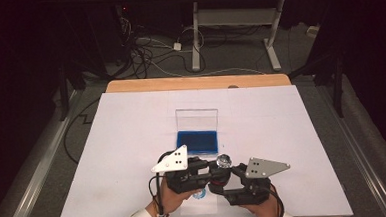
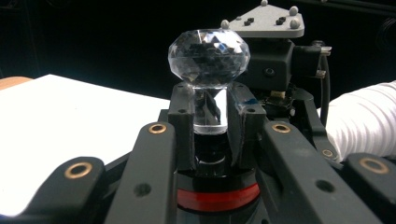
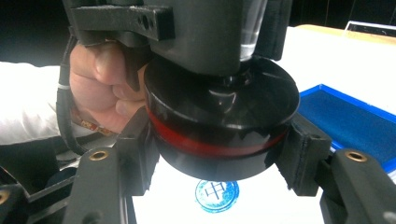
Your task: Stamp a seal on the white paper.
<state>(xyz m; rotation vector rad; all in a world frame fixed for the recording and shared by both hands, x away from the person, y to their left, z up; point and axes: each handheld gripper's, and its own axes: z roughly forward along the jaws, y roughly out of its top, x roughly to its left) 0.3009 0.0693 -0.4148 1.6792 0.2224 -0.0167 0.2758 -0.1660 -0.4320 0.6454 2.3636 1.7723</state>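
Note:
A stamp with a faceted crystal knob (image 2: 208,56), a clear stem (image 2: 208,109) and a round black base with a red ring (image 3: 219,135) is held just above the white sheet. My left gripper (image 2: 210,123) is shut on the clear stem below the knob. My right gripper (image 3: 222,156) is shut on the black base from both sides. In the high view the left gripper (image 1: 213,168) and right gripper (image 1: 221,181) meet at the stamp (image 1: 223,161) near the table's front edge. A round blue imprint (image 3: 217,196) lies on the paper right under the base.
A blue ink pad (image 1: 198,142) in a clear case with its lid upright (image 1: 197,120) sits just behind the grippers. The white sheet (image 1: 132,141) covers most of the wooden table (image 1: 194,83). Cables and a desk frame (image 1: 195,38) lie on the floor beyond.

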